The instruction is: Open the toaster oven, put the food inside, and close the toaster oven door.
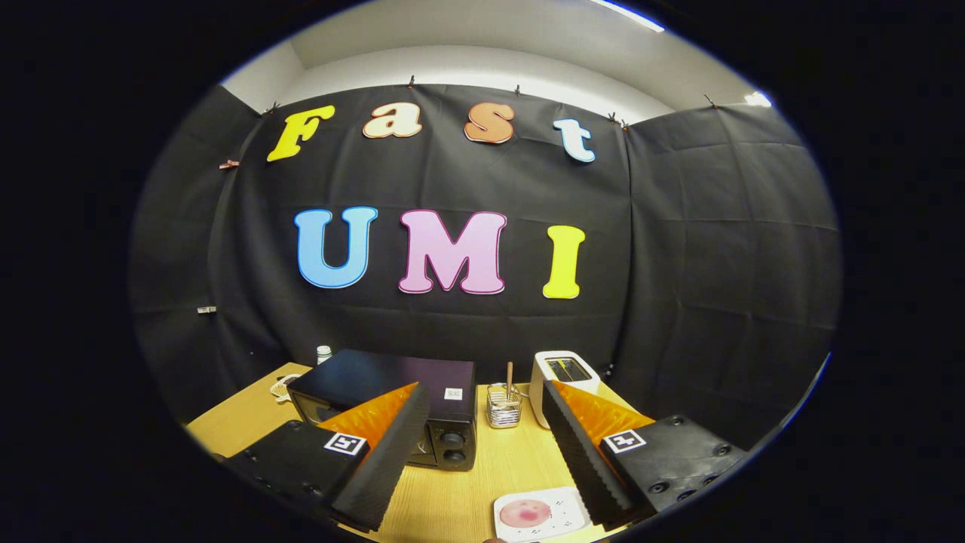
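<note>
A black toaster oven (392, 392) stands on the wooden table (467, 483), beyond my left finger, which hides part of its front. Its two knobs show at the right of its face; whether the door is closed I cannot tell. A white plate (544, 514) with a round pink piece of food (525, 513) lies on the table just below and between my fingers, near the right one. My gripper (486, 400) is open, held above the table, with nothing between its fingers.
A white pop-up toaster (564, 381) stands right of the oven, by the right finger. Between them sits a small wire holder (503, 407) with a stick in it. A small white bottle (324, 354) and a cable (280, 388) lie behind the oven's left corner.
</note>
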A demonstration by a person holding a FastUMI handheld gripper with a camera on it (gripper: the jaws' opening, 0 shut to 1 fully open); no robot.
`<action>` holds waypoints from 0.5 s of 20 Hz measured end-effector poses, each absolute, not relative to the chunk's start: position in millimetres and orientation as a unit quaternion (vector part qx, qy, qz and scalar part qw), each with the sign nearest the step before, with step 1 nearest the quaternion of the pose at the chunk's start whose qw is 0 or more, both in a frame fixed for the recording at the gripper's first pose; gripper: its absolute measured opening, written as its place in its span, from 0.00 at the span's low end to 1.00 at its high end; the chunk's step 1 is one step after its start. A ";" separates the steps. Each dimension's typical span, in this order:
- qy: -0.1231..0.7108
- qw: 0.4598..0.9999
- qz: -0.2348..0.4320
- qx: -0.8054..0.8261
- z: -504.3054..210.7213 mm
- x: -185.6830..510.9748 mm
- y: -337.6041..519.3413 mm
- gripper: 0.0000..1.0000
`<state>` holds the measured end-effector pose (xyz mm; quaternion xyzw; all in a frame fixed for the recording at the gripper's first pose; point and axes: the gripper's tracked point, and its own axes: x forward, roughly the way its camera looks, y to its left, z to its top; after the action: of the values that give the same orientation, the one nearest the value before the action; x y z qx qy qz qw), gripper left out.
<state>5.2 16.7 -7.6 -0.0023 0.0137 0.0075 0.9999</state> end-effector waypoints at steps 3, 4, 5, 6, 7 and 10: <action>0.014 1.000 0.006 0.000 -7.5 5.3 16.9 0.98; 0.016 1.000 0.005 0.000 -7.9 3.9 16.3 0.98; 0.017 1.000 0.004 -0.001 -8.7 3.8 16.0 0.98; 0.017 1.000 0.004 -0.003 -9.3 3.7 15.7 0.98; 0.018 1.000 0.004 -0.005 -10.1 3.4 15.3 0.98; 0.024 1.000 -0.001 -0.009 -12.0 5.3 14.2 0.98</action>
<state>5.3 14.2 -12.0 -0.0090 0.0240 -0.0009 0.9997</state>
